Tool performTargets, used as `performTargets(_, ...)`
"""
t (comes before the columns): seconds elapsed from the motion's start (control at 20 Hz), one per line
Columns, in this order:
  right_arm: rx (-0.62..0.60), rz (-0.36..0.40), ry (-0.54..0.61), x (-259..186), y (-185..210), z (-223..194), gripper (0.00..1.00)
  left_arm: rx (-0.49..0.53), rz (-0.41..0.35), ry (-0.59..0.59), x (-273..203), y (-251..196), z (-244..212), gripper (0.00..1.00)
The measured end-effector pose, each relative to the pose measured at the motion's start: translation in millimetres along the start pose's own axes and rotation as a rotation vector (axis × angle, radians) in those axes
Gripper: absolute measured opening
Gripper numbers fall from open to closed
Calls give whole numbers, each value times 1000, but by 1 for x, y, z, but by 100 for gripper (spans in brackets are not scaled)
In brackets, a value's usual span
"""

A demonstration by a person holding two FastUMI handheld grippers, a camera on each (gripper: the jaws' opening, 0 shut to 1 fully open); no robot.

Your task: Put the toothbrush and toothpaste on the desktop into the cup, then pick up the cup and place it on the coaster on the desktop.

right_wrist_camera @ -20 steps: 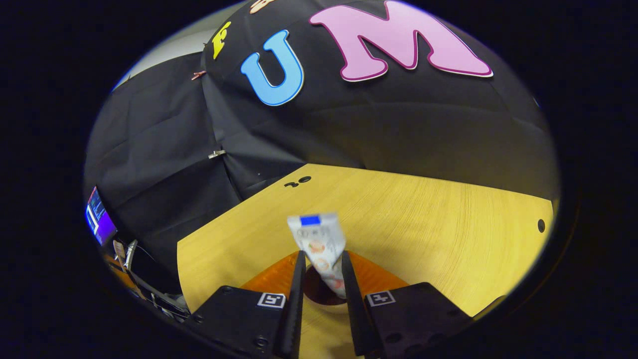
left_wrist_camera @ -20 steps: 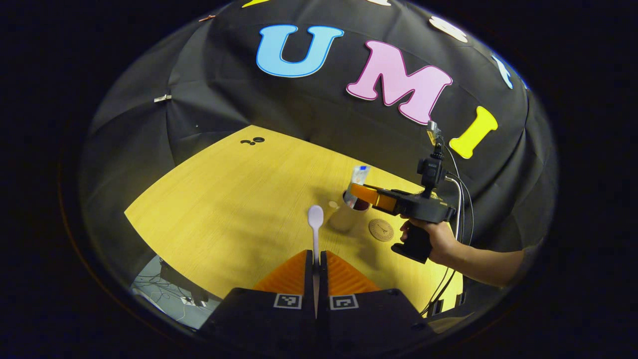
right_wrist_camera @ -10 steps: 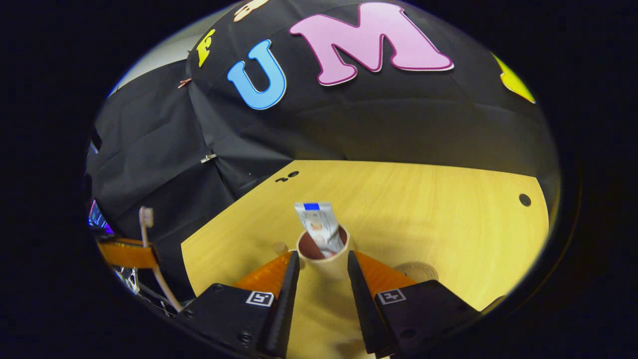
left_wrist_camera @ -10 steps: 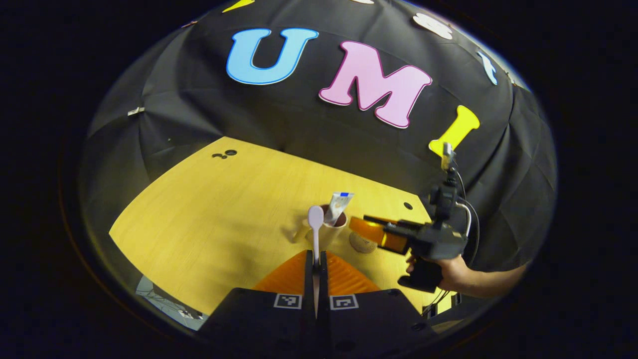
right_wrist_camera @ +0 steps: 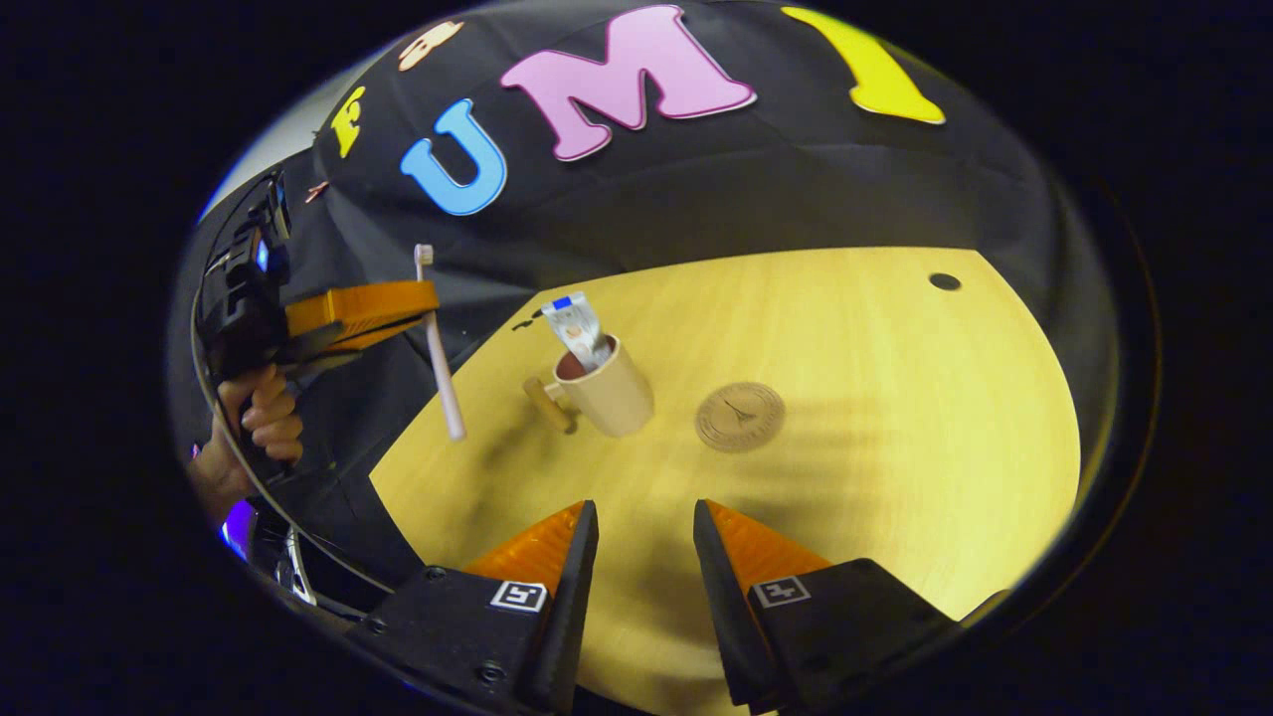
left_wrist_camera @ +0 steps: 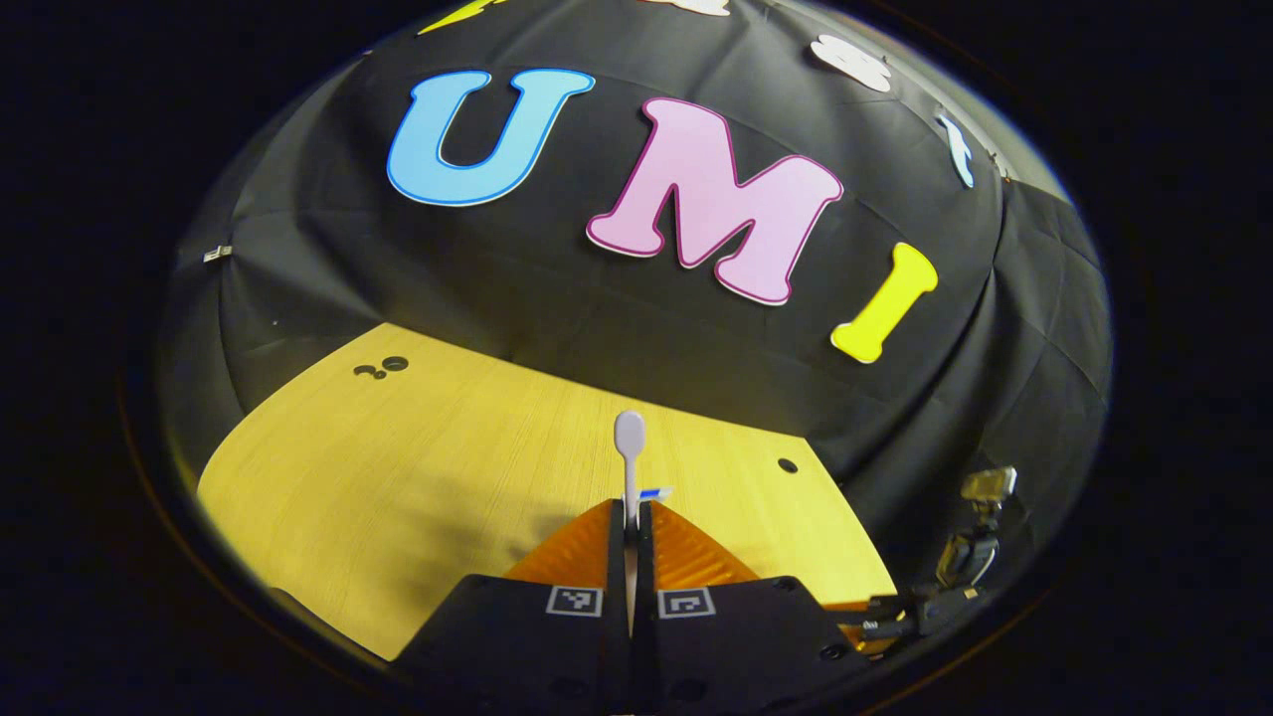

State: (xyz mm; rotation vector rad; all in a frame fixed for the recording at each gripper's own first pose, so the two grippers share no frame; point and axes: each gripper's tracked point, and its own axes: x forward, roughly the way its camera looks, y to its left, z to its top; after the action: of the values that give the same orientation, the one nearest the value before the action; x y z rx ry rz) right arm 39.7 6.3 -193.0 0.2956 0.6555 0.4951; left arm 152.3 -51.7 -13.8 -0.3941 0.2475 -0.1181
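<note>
Your left gripper [left_wrist_camera: 631, 517] pinches the toothbrush [left_wrist_camera: 630, 447]; your right gripper [right_wrist_camera: 644, 537] gapes empty.
The light, stiff toothbrush may pivot; the cup [right_wrist_camera: 609, 390] already holds the toothpaste [right_wrist_camera: 577, 328].

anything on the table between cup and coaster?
No. In the right gripper view the stretch of desktop between the cup and the coaster is bare wood; the two stand apart.
</note>
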Motion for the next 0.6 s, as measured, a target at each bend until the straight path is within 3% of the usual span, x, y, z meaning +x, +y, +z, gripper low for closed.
performTargets(0.15, 3, -73, 19, -26, -31, -18, 60, 5, 17, -40, 28, 6, 11, 6)
performTargets(0.6, 114, -241, -26, -75, -95, -18, 60, 18, 89, -117, 88, 33, 25, 6)
